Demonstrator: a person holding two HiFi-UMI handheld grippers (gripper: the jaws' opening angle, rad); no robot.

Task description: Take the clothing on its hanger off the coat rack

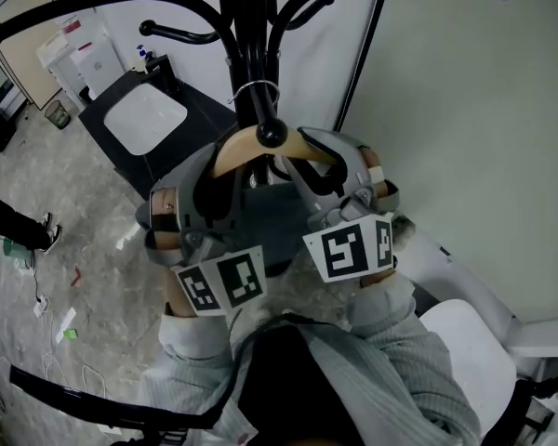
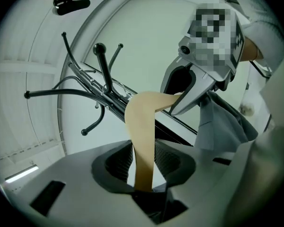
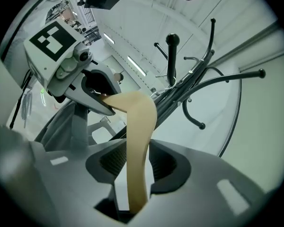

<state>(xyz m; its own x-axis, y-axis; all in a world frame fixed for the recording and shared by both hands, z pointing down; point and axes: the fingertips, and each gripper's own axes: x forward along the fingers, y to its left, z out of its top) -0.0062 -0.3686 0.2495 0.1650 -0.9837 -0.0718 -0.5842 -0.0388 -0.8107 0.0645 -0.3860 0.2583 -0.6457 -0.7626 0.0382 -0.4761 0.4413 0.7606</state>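
Note:
A wooden hanger (image 1: 232,149) hangs by its metal hook (image 1: 257,91) on the black coat rack (image 1: 251,26), with a grey garment (image 1: 260,226) draped below it. My left gripper (image 1: 209,182) holds the hanger's left arm and my right gripper (image 1: 330,170) its right arm. In the left gripper view the wooden arm (image 2: 142,126) runs between the ribbed pads of the left gripper (image 2: 143,167), which press on it; grey cloth (image 2: 222,122) hangs at the right. In the right gripper view the right gripper (image 3: 137,167) clamps the other wooden arm (image 3: 139,122) the same way.
Curved black rack arms (image 1: 102,3) spread overhead, and another (image 1: 74,393) crosses low on the left. A black table with a white board (image 1: 144,119) stands behind the rack. A white chair (image 1: 474,342) is at the lower right, and a person's legs (image 1: 19,221) at the left.

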